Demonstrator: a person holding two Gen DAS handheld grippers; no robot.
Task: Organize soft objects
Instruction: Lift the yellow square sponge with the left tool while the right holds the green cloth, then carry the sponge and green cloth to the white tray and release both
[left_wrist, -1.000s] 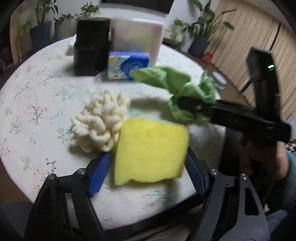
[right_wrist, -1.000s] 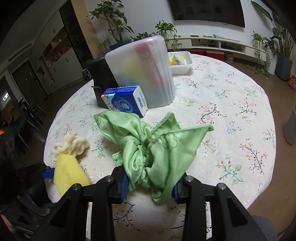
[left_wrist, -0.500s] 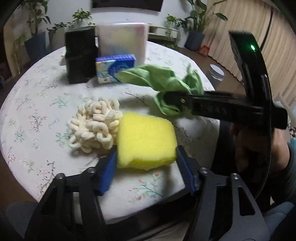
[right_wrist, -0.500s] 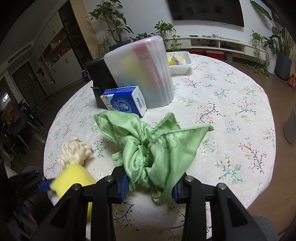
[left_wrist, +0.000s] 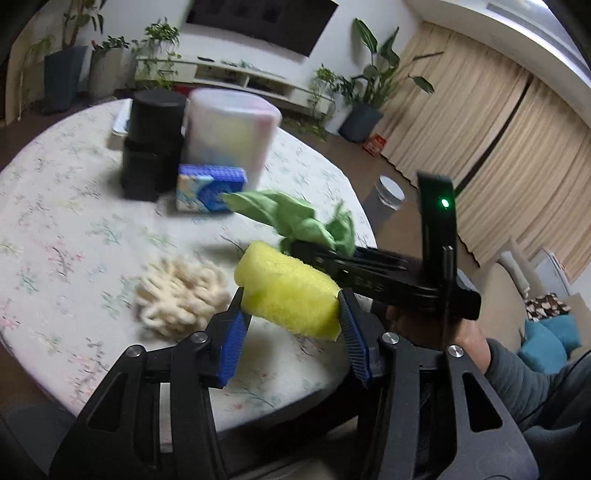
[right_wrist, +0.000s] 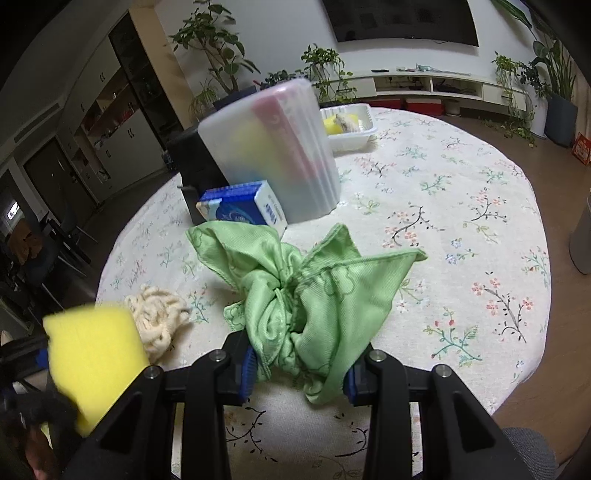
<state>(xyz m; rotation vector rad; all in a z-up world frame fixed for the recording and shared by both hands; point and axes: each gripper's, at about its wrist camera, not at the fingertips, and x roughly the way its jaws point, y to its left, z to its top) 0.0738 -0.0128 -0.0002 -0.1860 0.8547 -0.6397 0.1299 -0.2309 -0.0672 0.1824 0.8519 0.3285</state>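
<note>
Sponge (left_wrist: 290, 293), yellow and squashed, sits between the two blue pads (left_wrist: 231, 341) of the left gripper (left_wrist: 291, 332); the jaws are closing on it, both pads press its ends, and it is carried clear of the tablecloth, tilted with its far end higher. In the right wrist view the same sponge shows at the lower left, blurred, above the table edge.

Between the blue pads (right_wrist: 246, 373) of the right gripper (right_wrist: 299, 373) is a bunched green cloth (right_wrist: 306, 291). The jaws stand narrow and clamp its gathered middle, while its loose corners fan outward and upward beyond the fingertips. In the left wrist view the cloth hangs off the tip of that black gripper, just behind the sponge, with a hand (left_wrist: 443, 332) and a grey sleeve (left_wrist: 517, 373) behind it.

Just left of the sponge, a cream woolly bundle (left_wrist: 181, 295) of looped yarn lies flat on the floral tablecloth (left_wrist: 55, 229), apart from both grippers.

Farther out, a blue tissue pack (right_wrist: 240, 210) rests against a tall translucent white container (right_wrist: 273, 151), with a black box (left_wrist: 151, 147) beside it. Behind these, near the far rim of the round table, a white tray (right_wrist: 354, 133) holds something yellow and something pale; I cannot tell what they are.
</note>
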